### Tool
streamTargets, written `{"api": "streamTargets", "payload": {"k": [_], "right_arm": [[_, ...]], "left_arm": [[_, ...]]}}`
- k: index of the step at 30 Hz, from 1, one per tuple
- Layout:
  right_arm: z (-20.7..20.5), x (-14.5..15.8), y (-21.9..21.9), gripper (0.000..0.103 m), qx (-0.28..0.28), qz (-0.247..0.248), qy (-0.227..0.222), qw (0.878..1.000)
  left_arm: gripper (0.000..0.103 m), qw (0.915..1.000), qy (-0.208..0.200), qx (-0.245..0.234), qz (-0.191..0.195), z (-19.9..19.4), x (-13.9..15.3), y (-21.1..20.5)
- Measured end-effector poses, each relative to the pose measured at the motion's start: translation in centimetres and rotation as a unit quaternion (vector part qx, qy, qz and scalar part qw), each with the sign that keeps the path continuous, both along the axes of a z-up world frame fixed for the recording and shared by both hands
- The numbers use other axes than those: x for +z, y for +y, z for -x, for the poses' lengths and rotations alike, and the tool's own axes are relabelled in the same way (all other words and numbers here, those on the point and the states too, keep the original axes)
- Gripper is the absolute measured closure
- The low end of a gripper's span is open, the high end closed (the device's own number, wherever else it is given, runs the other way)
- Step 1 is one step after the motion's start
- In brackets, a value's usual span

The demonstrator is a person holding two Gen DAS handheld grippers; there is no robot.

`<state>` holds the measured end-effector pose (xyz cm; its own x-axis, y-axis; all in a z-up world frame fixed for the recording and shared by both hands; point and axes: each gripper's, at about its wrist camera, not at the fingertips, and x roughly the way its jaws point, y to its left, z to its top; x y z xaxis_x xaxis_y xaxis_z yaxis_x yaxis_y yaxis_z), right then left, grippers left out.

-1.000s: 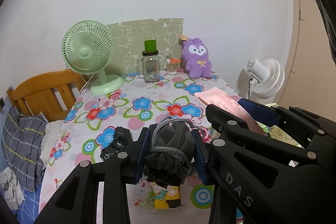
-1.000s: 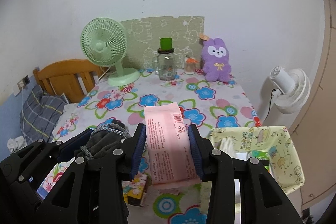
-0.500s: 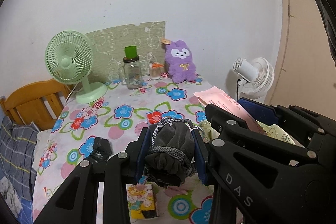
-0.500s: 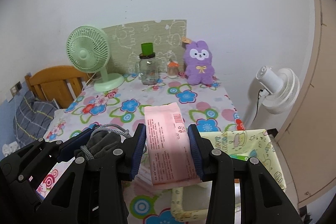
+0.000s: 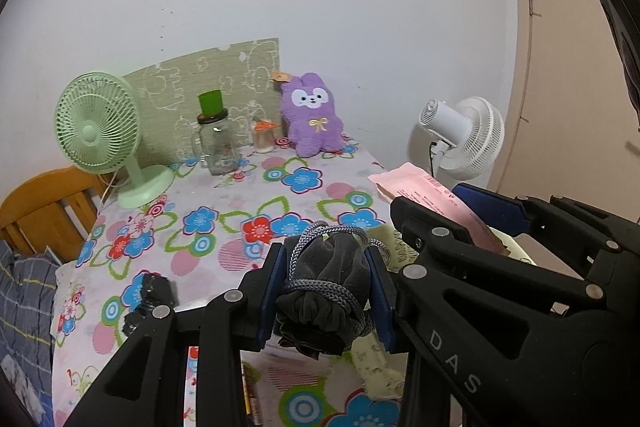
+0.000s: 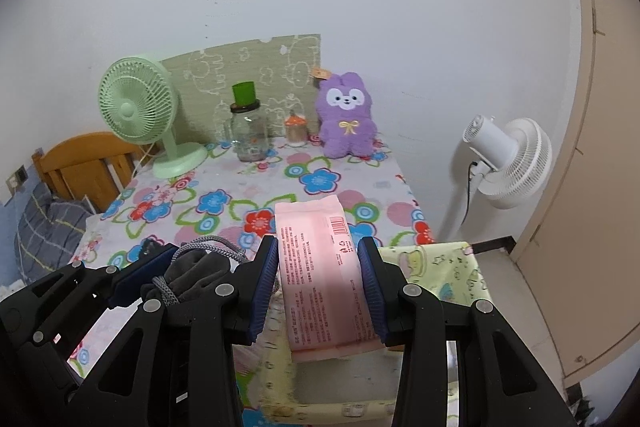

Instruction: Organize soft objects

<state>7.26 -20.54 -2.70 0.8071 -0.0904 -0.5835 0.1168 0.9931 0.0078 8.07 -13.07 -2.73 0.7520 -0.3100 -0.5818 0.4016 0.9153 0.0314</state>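
Observation:
My left gripper [image 5: 326, 289] is shut on a dark grey drawstring pouch [image 5: 326, 283] wrapped in grey cord, held above the table's front right part. My right gripper [image 6: 322, 283] is shut on a pink tissue pack [image 6: 320, 267], held over a yellow-green fabric bin [image 6: 452, 267] at the table's right edge. The pouch also shows in the right wrist view [image 6: 192, 271], and the pink pack in the left wrist view [image 5: 424, 193]. A purple plush bunny [image 6: 346, 121] sits upright at the back of the floral table [image 6: 224, 203].
A green desk fan [image 6: 140, 107], a glass jar with a green cup on it [image 6: 248, 131] and a small orange-capped jar [image 6: 296, 131] stand at the back. A black crumpled item [image 5: 150, 297] lies front left. A white fan [image 6: 508, 155] and a wooden headboard [image 6: 80, 167] flank the table.
Both grippers have moved right and back with their loads; the bin now lies under the right gripper and the table objects have shifted left in view.

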Motion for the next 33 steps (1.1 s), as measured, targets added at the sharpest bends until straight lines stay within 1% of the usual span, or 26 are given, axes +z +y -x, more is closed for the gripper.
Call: {"api": "streamTargets", "payload": {"k": [17, 33], "right_arm": [[-0.3, -1.8, -4.4, 0.059, -0.031, 0.001, 0.019, 0.999], [-0.9, -5.4, -7.5, 0.059, -0.052, -0.018, 0.058, 0.997]], "left_arm": [[0.063, 0.9992, 0.019, -0.033, -0.013, -0.8, -1.8, -4.4], [0.062, 0.9955, 0.067, -0.058, -0.034, -2.0, -5.3, -7.3]]}}
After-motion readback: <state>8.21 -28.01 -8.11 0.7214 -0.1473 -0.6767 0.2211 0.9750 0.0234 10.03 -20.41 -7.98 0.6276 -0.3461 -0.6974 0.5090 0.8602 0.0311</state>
